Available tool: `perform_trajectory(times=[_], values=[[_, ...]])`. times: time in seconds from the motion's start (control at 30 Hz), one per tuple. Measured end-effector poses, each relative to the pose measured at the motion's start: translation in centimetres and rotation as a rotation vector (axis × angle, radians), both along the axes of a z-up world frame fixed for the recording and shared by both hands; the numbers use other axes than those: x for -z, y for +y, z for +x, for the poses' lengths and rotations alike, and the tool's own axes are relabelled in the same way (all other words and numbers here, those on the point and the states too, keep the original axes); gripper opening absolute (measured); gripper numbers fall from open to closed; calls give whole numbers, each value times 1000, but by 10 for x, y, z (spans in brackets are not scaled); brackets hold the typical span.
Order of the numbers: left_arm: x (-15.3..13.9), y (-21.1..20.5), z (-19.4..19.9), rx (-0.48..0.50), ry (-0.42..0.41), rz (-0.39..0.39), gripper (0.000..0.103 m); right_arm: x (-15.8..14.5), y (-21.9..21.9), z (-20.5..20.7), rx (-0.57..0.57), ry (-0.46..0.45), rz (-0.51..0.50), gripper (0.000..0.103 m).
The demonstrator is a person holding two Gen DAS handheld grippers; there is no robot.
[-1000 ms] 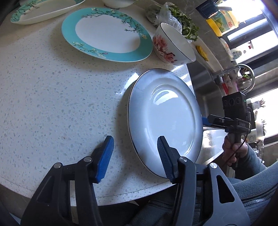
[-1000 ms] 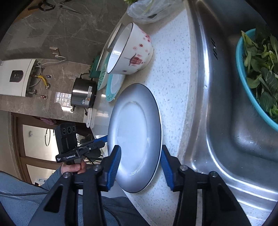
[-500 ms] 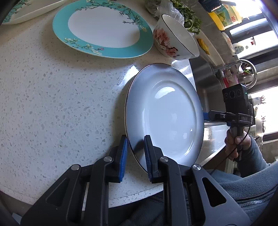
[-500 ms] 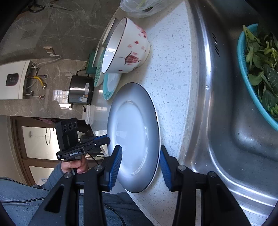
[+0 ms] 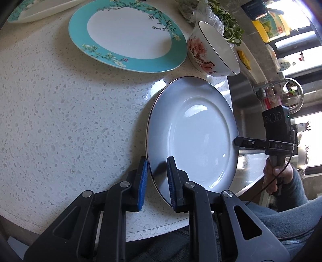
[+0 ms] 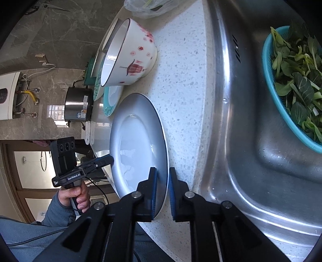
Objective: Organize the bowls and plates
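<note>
A grey-white plate (image 5: 197,137) with a dark rim lies on the speckled counter. My left gripper (image 5: 157,165) is shut on its near-left rim. My right gripper (image 6: 161,177) is shut on the opposite rim of the same plate (image 6: 136,141); it also shows in the left wrist view (image 5: 239,142). A white bowl with red flowers (image 5: 213,54) stands behind the plate and shows in the right wrist view (image 6: 128,56). A teal-rimmed plate (image 5: 126,34) lies further back, with another teal plate (image 5: 40,10) at the far left.
A steel sink (image 6: 261,141) lies right of the plate, holding a teal basket of greens (image 6: 297,84). A bag of greens (image 5: 211,18) sits behind the bowl. A steel pot (image 6: 78,104) stands on the far counter. The counter's front edge (image 5: 140,227) is close.
Both grippers closed onto the grey-white plate's rim: the left first, the right in the last half second. The plate stays on the counter.
</note>
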State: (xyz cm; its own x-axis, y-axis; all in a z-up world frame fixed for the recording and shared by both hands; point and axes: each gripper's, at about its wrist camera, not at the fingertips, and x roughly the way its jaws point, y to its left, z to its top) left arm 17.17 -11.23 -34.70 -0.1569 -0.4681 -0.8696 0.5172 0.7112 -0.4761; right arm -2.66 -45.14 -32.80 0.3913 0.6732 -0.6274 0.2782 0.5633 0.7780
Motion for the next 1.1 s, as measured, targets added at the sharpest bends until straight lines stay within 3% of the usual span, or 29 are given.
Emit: perform_trajectory(times=[0.53, 1.1], values=[[-9, -7, -14, 24, -84, 38, 18, -6, 13, 2, 6, -11, -48, 14], [-31, 32, -2, 24, -100, 23, 17, -26, 54, 15, -10, -44, -71, 14]])
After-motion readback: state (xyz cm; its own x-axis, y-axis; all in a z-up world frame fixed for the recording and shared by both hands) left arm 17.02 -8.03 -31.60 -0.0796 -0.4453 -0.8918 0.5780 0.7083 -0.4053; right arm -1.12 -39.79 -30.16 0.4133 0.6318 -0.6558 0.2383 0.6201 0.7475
